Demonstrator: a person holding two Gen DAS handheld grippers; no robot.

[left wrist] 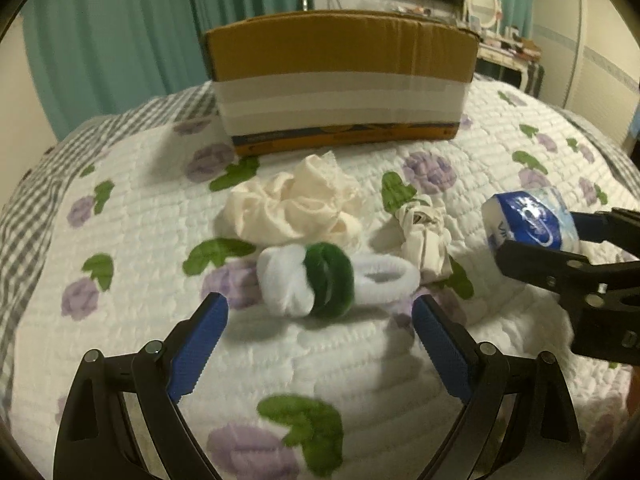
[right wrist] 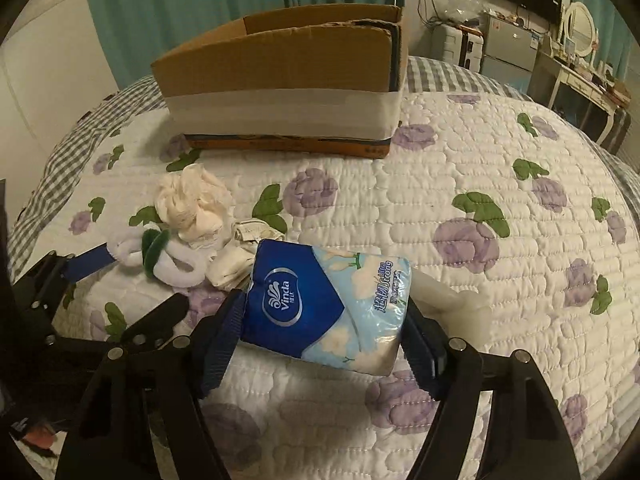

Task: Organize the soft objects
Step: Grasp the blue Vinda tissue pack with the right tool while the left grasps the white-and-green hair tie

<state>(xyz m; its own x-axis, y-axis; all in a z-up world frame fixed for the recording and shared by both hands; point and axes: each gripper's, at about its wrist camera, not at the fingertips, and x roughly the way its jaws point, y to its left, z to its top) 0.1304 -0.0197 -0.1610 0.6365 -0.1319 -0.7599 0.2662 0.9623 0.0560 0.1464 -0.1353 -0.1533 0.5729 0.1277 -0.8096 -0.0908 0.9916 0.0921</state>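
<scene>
My right gripper point(right wrist: 324, 316) is shut on a blue and white Vinda tissue pack point(right wrist: 328, 300) and holds it just above the quilt; the pack also shows in the left wrist view point(left wrist: 528, 220). My left gripper point(left wrist: 320, 316) is open and empty, its jaws on either side of a white and green fluffy hair band bundle point(left wrist: 320, 280), just short of it. Behind the bundle lie a cream scrunchie point(left wrist: 296, 204) and a folded patterned cloth point(left wrist: 426, 232). An open cardboard box point(left wrist: 340, 80) stands at the back of the bed, and it also shows in the right wrist view point(right wrist: 288, 88).
The bed has a white quilt point(right wrist: 460, 152) with purple flowers and green leaves. A grey checked sheet point(left wrist: 36, 200) runs along its left edge. Green curtains point(left wrist: 112, 32) hang behind. A dresser with a mirror point(right wrist: 580, 28) stands at the far right.
</scene>
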